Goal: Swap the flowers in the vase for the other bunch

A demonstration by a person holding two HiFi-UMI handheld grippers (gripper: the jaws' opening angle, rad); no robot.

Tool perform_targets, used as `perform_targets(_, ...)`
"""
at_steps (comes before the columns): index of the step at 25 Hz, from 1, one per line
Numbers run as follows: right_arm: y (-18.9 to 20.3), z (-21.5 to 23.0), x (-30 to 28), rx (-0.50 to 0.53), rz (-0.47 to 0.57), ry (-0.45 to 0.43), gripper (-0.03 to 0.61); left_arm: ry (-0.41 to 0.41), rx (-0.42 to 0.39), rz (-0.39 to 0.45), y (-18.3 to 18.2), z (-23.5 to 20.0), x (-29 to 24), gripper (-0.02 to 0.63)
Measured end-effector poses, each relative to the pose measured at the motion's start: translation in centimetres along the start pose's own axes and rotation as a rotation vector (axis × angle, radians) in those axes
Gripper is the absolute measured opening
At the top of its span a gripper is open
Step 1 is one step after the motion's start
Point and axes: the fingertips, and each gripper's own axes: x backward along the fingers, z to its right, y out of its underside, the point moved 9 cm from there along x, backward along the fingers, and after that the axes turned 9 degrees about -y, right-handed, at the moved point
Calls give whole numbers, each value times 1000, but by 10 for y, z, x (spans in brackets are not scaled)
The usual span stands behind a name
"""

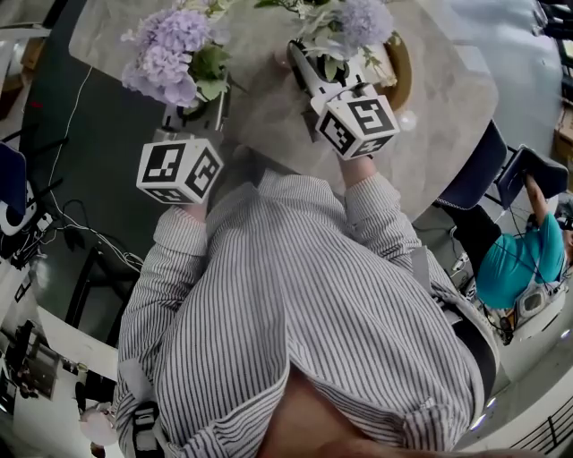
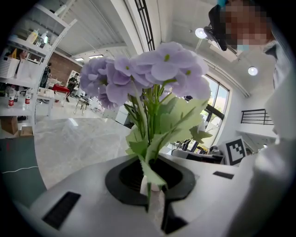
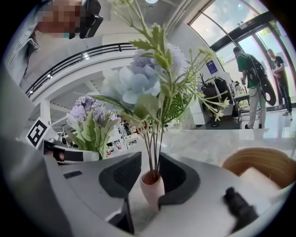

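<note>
One purple bunch (image 2: 148, 83) upright, vase (image 3: 151, 187) upright

so from the head view you basically can't find the vase (image 3: 151, 189), the blue bunch (image 1: 347, 22) and the right gripper (image 3: 149, 183) sit right over it. That bunch also gets chopped by the top edge. The left gripper (image 2: 155, 187) has its tips buried under the purple bunch (image 1: 170, 54) there. In the left gripper view the stem ends vanish down between the jaws, plus there's a pale bit at their base I can't identify. The wooden bowl (image 3: 259, 162) is cut by the right gripper view's edge
</note>
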Motion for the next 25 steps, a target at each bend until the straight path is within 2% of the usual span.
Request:
perform_targets(9,-3,-11,7,-39,-5,38,179,10,-9,34,-9,1,21,48)
perform_targets(19,2,-37,32,-40,63,97,178,35,-24,106,-9,-6,61,48)
perform_targets(25,-20,-56,61,-7,135,109,178,59,-29,149,-20,-2,77,46)
